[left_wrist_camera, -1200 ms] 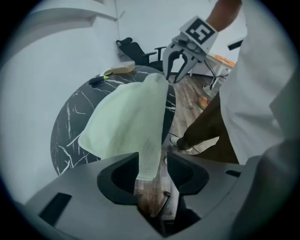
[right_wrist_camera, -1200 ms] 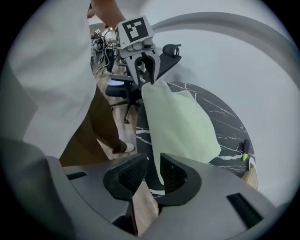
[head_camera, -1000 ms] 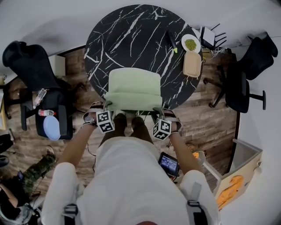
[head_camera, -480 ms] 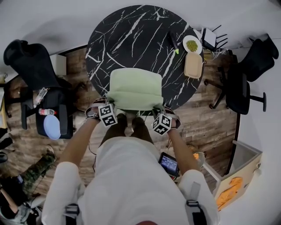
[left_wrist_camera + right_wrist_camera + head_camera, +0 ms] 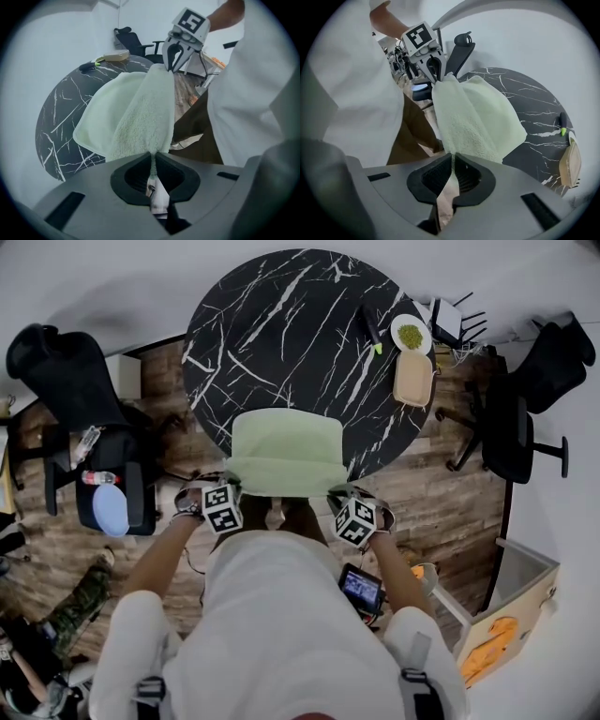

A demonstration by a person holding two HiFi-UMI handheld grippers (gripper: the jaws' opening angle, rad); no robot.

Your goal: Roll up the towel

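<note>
Your left hand-held gripper (image 5: 151, 155) and your right hand-held gripper (image 5: 453, 157) are each closing their jaws on one near corner of the towel (image 5: 286, 451). The towel lies at the near edge of the tabletop (image 5: 281, 324) (its near hem is lifted a little). I think you take both corners together so that the hem is straight and the first roll starts evenly.

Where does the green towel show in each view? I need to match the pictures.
Head view: towel at centre, at the table's near edge.
Left gripper view: towel at centre, running from bottom middle upward.
Right gripper view: towel at centre, running from bottom middle upward.
Shared landmark: black marble table, left of the towel in the left gripper view, right of it in the right gripper view.
</note>
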